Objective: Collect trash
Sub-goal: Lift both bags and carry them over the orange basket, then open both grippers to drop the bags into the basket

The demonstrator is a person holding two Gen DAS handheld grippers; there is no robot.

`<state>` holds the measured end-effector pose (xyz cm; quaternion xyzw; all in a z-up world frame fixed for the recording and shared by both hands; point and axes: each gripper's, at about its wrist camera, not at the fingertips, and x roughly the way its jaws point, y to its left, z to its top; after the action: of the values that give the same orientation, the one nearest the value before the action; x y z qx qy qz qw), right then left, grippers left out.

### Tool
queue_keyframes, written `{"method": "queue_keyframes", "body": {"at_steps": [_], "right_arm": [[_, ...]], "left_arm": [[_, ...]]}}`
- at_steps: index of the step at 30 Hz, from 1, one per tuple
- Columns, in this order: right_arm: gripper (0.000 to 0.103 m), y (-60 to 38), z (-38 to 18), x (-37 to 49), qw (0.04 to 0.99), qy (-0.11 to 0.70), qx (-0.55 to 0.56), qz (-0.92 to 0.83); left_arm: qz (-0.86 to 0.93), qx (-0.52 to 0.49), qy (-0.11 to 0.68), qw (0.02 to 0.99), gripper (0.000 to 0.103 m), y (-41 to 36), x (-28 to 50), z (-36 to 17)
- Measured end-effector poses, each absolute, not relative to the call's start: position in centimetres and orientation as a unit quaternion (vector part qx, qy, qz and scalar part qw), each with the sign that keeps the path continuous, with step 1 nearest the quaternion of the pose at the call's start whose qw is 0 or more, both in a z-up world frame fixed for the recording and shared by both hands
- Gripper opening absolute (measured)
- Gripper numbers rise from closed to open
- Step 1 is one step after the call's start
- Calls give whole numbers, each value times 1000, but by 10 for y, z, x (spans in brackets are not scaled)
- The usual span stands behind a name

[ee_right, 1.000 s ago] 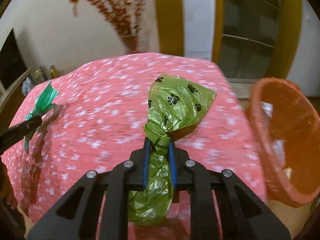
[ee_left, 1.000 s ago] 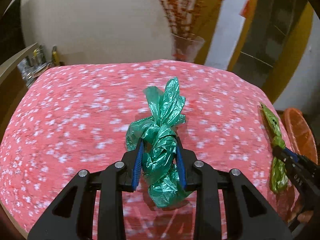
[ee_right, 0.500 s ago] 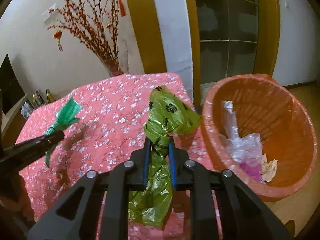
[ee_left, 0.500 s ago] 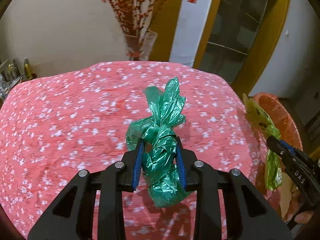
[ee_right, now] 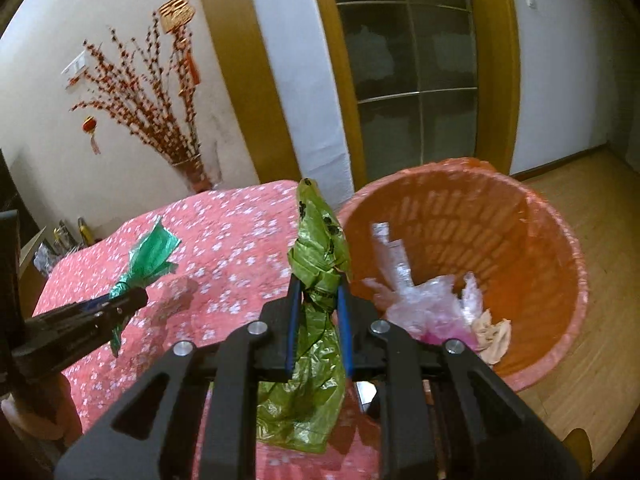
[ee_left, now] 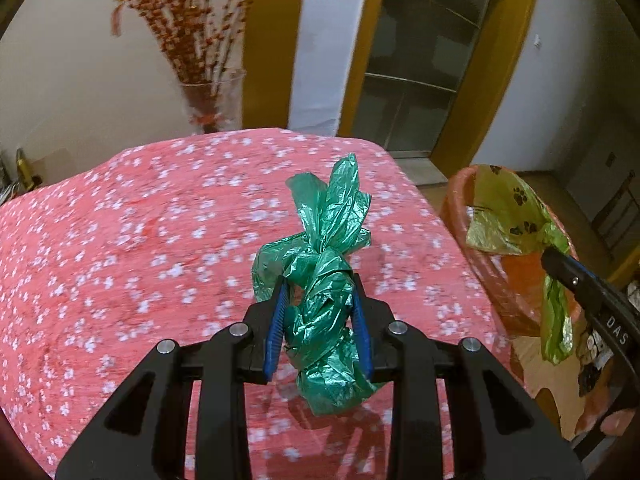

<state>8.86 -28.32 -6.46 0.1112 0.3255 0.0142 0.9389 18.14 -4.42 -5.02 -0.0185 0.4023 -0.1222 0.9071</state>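
Observation:
My left gripper (ee_left: 320,312) is shut on a crumpled dark green plastic bag (ee_left: 324,280), held above the pink flowered tablecloth (ee_left: 140,248). My right gripper (ee_right: 318,308) is shut on a knotted light green bag with black paw prints (ee_right: 316,264), at the table's right edge beside the orange waste basket (ee_right: 520,216). In the left wrist view the paw-print bag (ee_left: 508,212) hangs in front of the basket (ee_left: 456,208). In the right wrist view the dark green bag (ee_right: 148,256) and the left gripper (ee_right: 120,304) show at the left.
The basket stands on the wooden floor (ee_right: 600,280) right of the table and holds clear plastic wrap (ee_right: 424,304) and crumpled paper (ee_right: 492,332). A glass vase with red branches (ee_left: 212,108) stands behind the table. A glazed door (ee_right: 412,80) lies beyond.
Both grippers have carried their bags to the right across the table. The basket now fills the right wrist view, and the paw-print bag has reached the basket's rim.

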Motion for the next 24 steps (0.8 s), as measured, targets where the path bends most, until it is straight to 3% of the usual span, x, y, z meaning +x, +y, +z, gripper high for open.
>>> {"method": "queue_keyframes", "body": {"at_steps": [24], "right_arm": [[18, -376, -51, 82, 943, 293, 147, -65]], "left_arm": [[-243, 19, 375, 894, 31, -161, 190, -22]]}}
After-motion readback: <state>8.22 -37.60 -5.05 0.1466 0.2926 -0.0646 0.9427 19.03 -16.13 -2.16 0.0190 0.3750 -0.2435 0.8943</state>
